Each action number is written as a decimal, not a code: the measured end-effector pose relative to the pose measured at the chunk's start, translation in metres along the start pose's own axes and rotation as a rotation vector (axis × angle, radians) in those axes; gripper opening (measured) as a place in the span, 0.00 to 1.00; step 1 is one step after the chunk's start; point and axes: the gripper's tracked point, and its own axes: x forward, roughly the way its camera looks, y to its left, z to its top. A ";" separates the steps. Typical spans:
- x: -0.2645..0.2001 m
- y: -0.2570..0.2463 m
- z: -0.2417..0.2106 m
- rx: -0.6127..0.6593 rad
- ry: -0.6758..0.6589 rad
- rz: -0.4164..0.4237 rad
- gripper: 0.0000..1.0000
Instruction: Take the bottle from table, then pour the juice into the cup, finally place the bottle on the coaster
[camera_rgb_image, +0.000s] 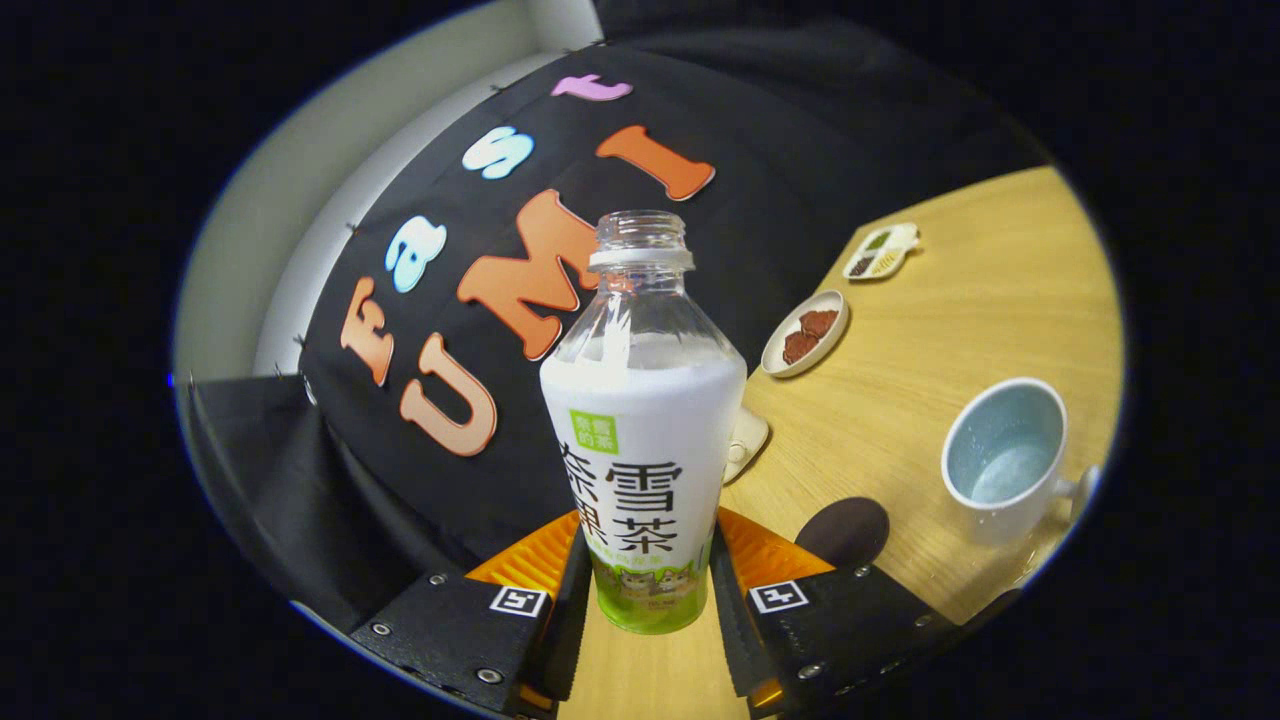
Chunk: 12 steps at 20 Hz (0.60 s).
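Clamped between the two fingers nearest the camera: the bottle, capless, gripped low on its labelled body, one finger pressed to each flank. Gripper closed down to the bottle's width, holding nothing else. Bottle's long axis running straight ahead along the fingers, open neck pointing away toward the booth wall, white juice filling the body up to the shoulder. Whole scene tilted, tabletop sloping off to the right, so probably lifted clear of the table, though the base is too close to judge.

Just beyond the right finger, a dark round coaster flat on the wood. Farther right of that, well apart from the bottle, the pale cup, mouth open, handle turned outward, what looks like a little liquid already in the bottom.

Judgement: pour either under way or about to restart; cup lies off to the right of the neck, so mouth needs carrying rightward over the rim before tipping.

Farther back, a small plate with brown pieces, then a divided dish near the far table edge.
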 end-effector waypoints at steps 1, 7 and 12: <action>0.005 -0.002 -0.002 -0.077 0.001 -0.005 0.59; 0.032 -0.020 0.000 -0.492 -0.003 -0.068 0.59; 0.044 -0.036 -0.005 -0.672 -0.011 -0.107 0.59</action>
